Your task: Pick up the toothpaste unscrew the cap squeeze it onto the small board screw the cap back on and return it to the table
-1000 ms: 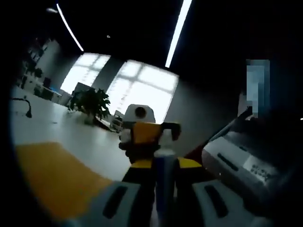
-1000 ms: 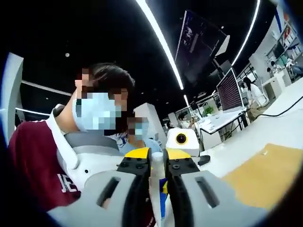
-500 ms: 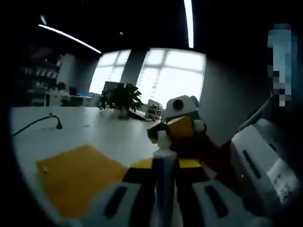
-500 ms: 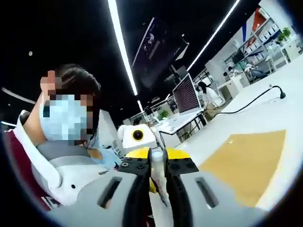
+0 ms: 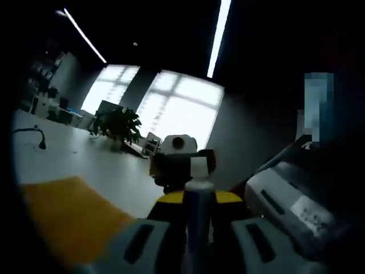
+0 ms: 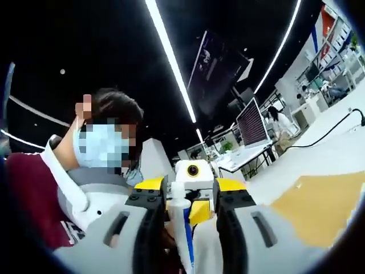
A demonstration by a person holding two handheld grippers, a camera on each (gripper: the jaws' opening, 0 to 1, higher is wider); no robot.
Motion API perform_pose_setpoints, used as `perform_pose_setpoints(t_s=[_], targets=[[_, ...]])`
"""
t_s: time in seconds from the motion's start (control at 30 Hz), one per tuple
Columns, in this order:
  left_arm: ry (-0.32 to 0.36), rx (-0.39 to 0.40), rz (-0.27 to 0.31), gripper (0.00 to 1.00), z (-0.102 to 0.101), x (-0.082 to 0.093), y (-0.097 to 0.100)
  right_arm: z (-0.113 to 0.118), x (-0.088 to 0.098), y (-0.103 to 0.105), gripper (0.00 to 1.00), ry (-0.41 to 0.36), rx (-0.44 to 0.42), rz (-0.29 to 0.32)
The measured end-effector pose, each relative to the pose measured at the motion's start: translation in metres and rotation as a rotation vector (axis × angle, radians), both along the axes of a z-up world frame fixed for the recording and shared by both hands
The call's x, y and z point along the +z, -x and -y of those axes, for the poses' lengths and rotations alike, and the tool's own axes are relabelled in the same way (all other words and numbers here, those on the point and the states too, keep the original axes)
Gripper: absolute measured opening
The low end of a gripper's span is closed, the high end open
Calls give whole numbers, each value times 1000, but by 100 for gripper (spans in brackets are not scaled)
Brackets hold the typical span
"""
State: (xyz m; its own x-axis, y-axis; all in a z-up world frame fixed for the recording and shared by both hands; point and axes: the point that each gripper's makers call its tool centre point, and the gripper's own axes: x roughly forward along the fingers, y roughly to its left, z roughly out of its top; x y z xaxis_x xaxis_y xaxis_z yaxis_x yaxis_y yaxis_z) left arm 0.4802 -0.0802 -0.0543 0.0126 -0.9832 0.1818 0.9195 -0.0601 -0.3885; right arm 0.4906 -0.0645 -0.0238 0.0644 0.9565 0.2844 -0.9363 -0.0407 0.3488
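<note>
Holding the tube (image 5: 198,228) upright between the jaws of our left gripper (image 5: 197,240), we have it clamped on the body, with the neck and white cap (image 5: 199,171) rising just ahead of the jaw tips. Beyond the cap, facing us, sits our right gripper (image 6: 183,220). In the right gripper view its jaws stand parted, one on each side of the tube's white top, with a clear gap on both sides, so it grips nothing just now. The board (image 6: 319,208), a flat tan sheet, lies on the white table (image 5: 85,162), off to the left and below the left gripper, and to the right and below the right one. The person (image 6: 63,188) stands close behind the tube in the right gripper view.

We judge the tube to be light and soft-walled, likely smooth plastic that could slip or twist in a grip. A hard clamp low on the body would push paste out once the cap is off, so we would rather hold it up by the stiff shoulder. The cap is small, hard and rigid, the right place for the other jaws to bite and turn. We cannot tell from here whether the cap is tight or loosened.
</note>
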Motion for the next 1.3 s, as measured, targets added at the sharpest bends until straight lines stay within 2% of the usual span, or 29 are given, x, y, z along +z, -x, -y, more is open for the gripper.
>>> perform_pose_setpoints(t_s=[0.07, 0.1, 0.13, 0.23, 0.5, 0.97, 1.2, 1.3], targets=[[13, -27, -9, 15, -2, 1, 1, 2, -5, 0, 33, 24, 1, 20], [14, -32, -16, 15, -2, 1, 2, 2, -6, 1, 32, 27, 4, 16], [18, -41, -24, 15, -3, 1, 2, -11, -3, -2, 30, 29, 17, 8], [15, -47, -25, 15, -4, 1, 4, -15, -5, -4, 29, 29, 41, -9], [-12, -31, -4, 15, -5, -5, 0, -20, -8, 1, 28, 59, 51, 7], [-49, 22, 30, 15, -7, -10, -12, -24, -11, -6, 28, 86, 17, 31], [-98, 62, 74, 15, -4, -18, -19, -28, -11, -4, 28, 128, -30, 90], [-90, 61, 72, 15, -6, -18, -21, -16, -10, -2, 27, 123, -33, 104]])
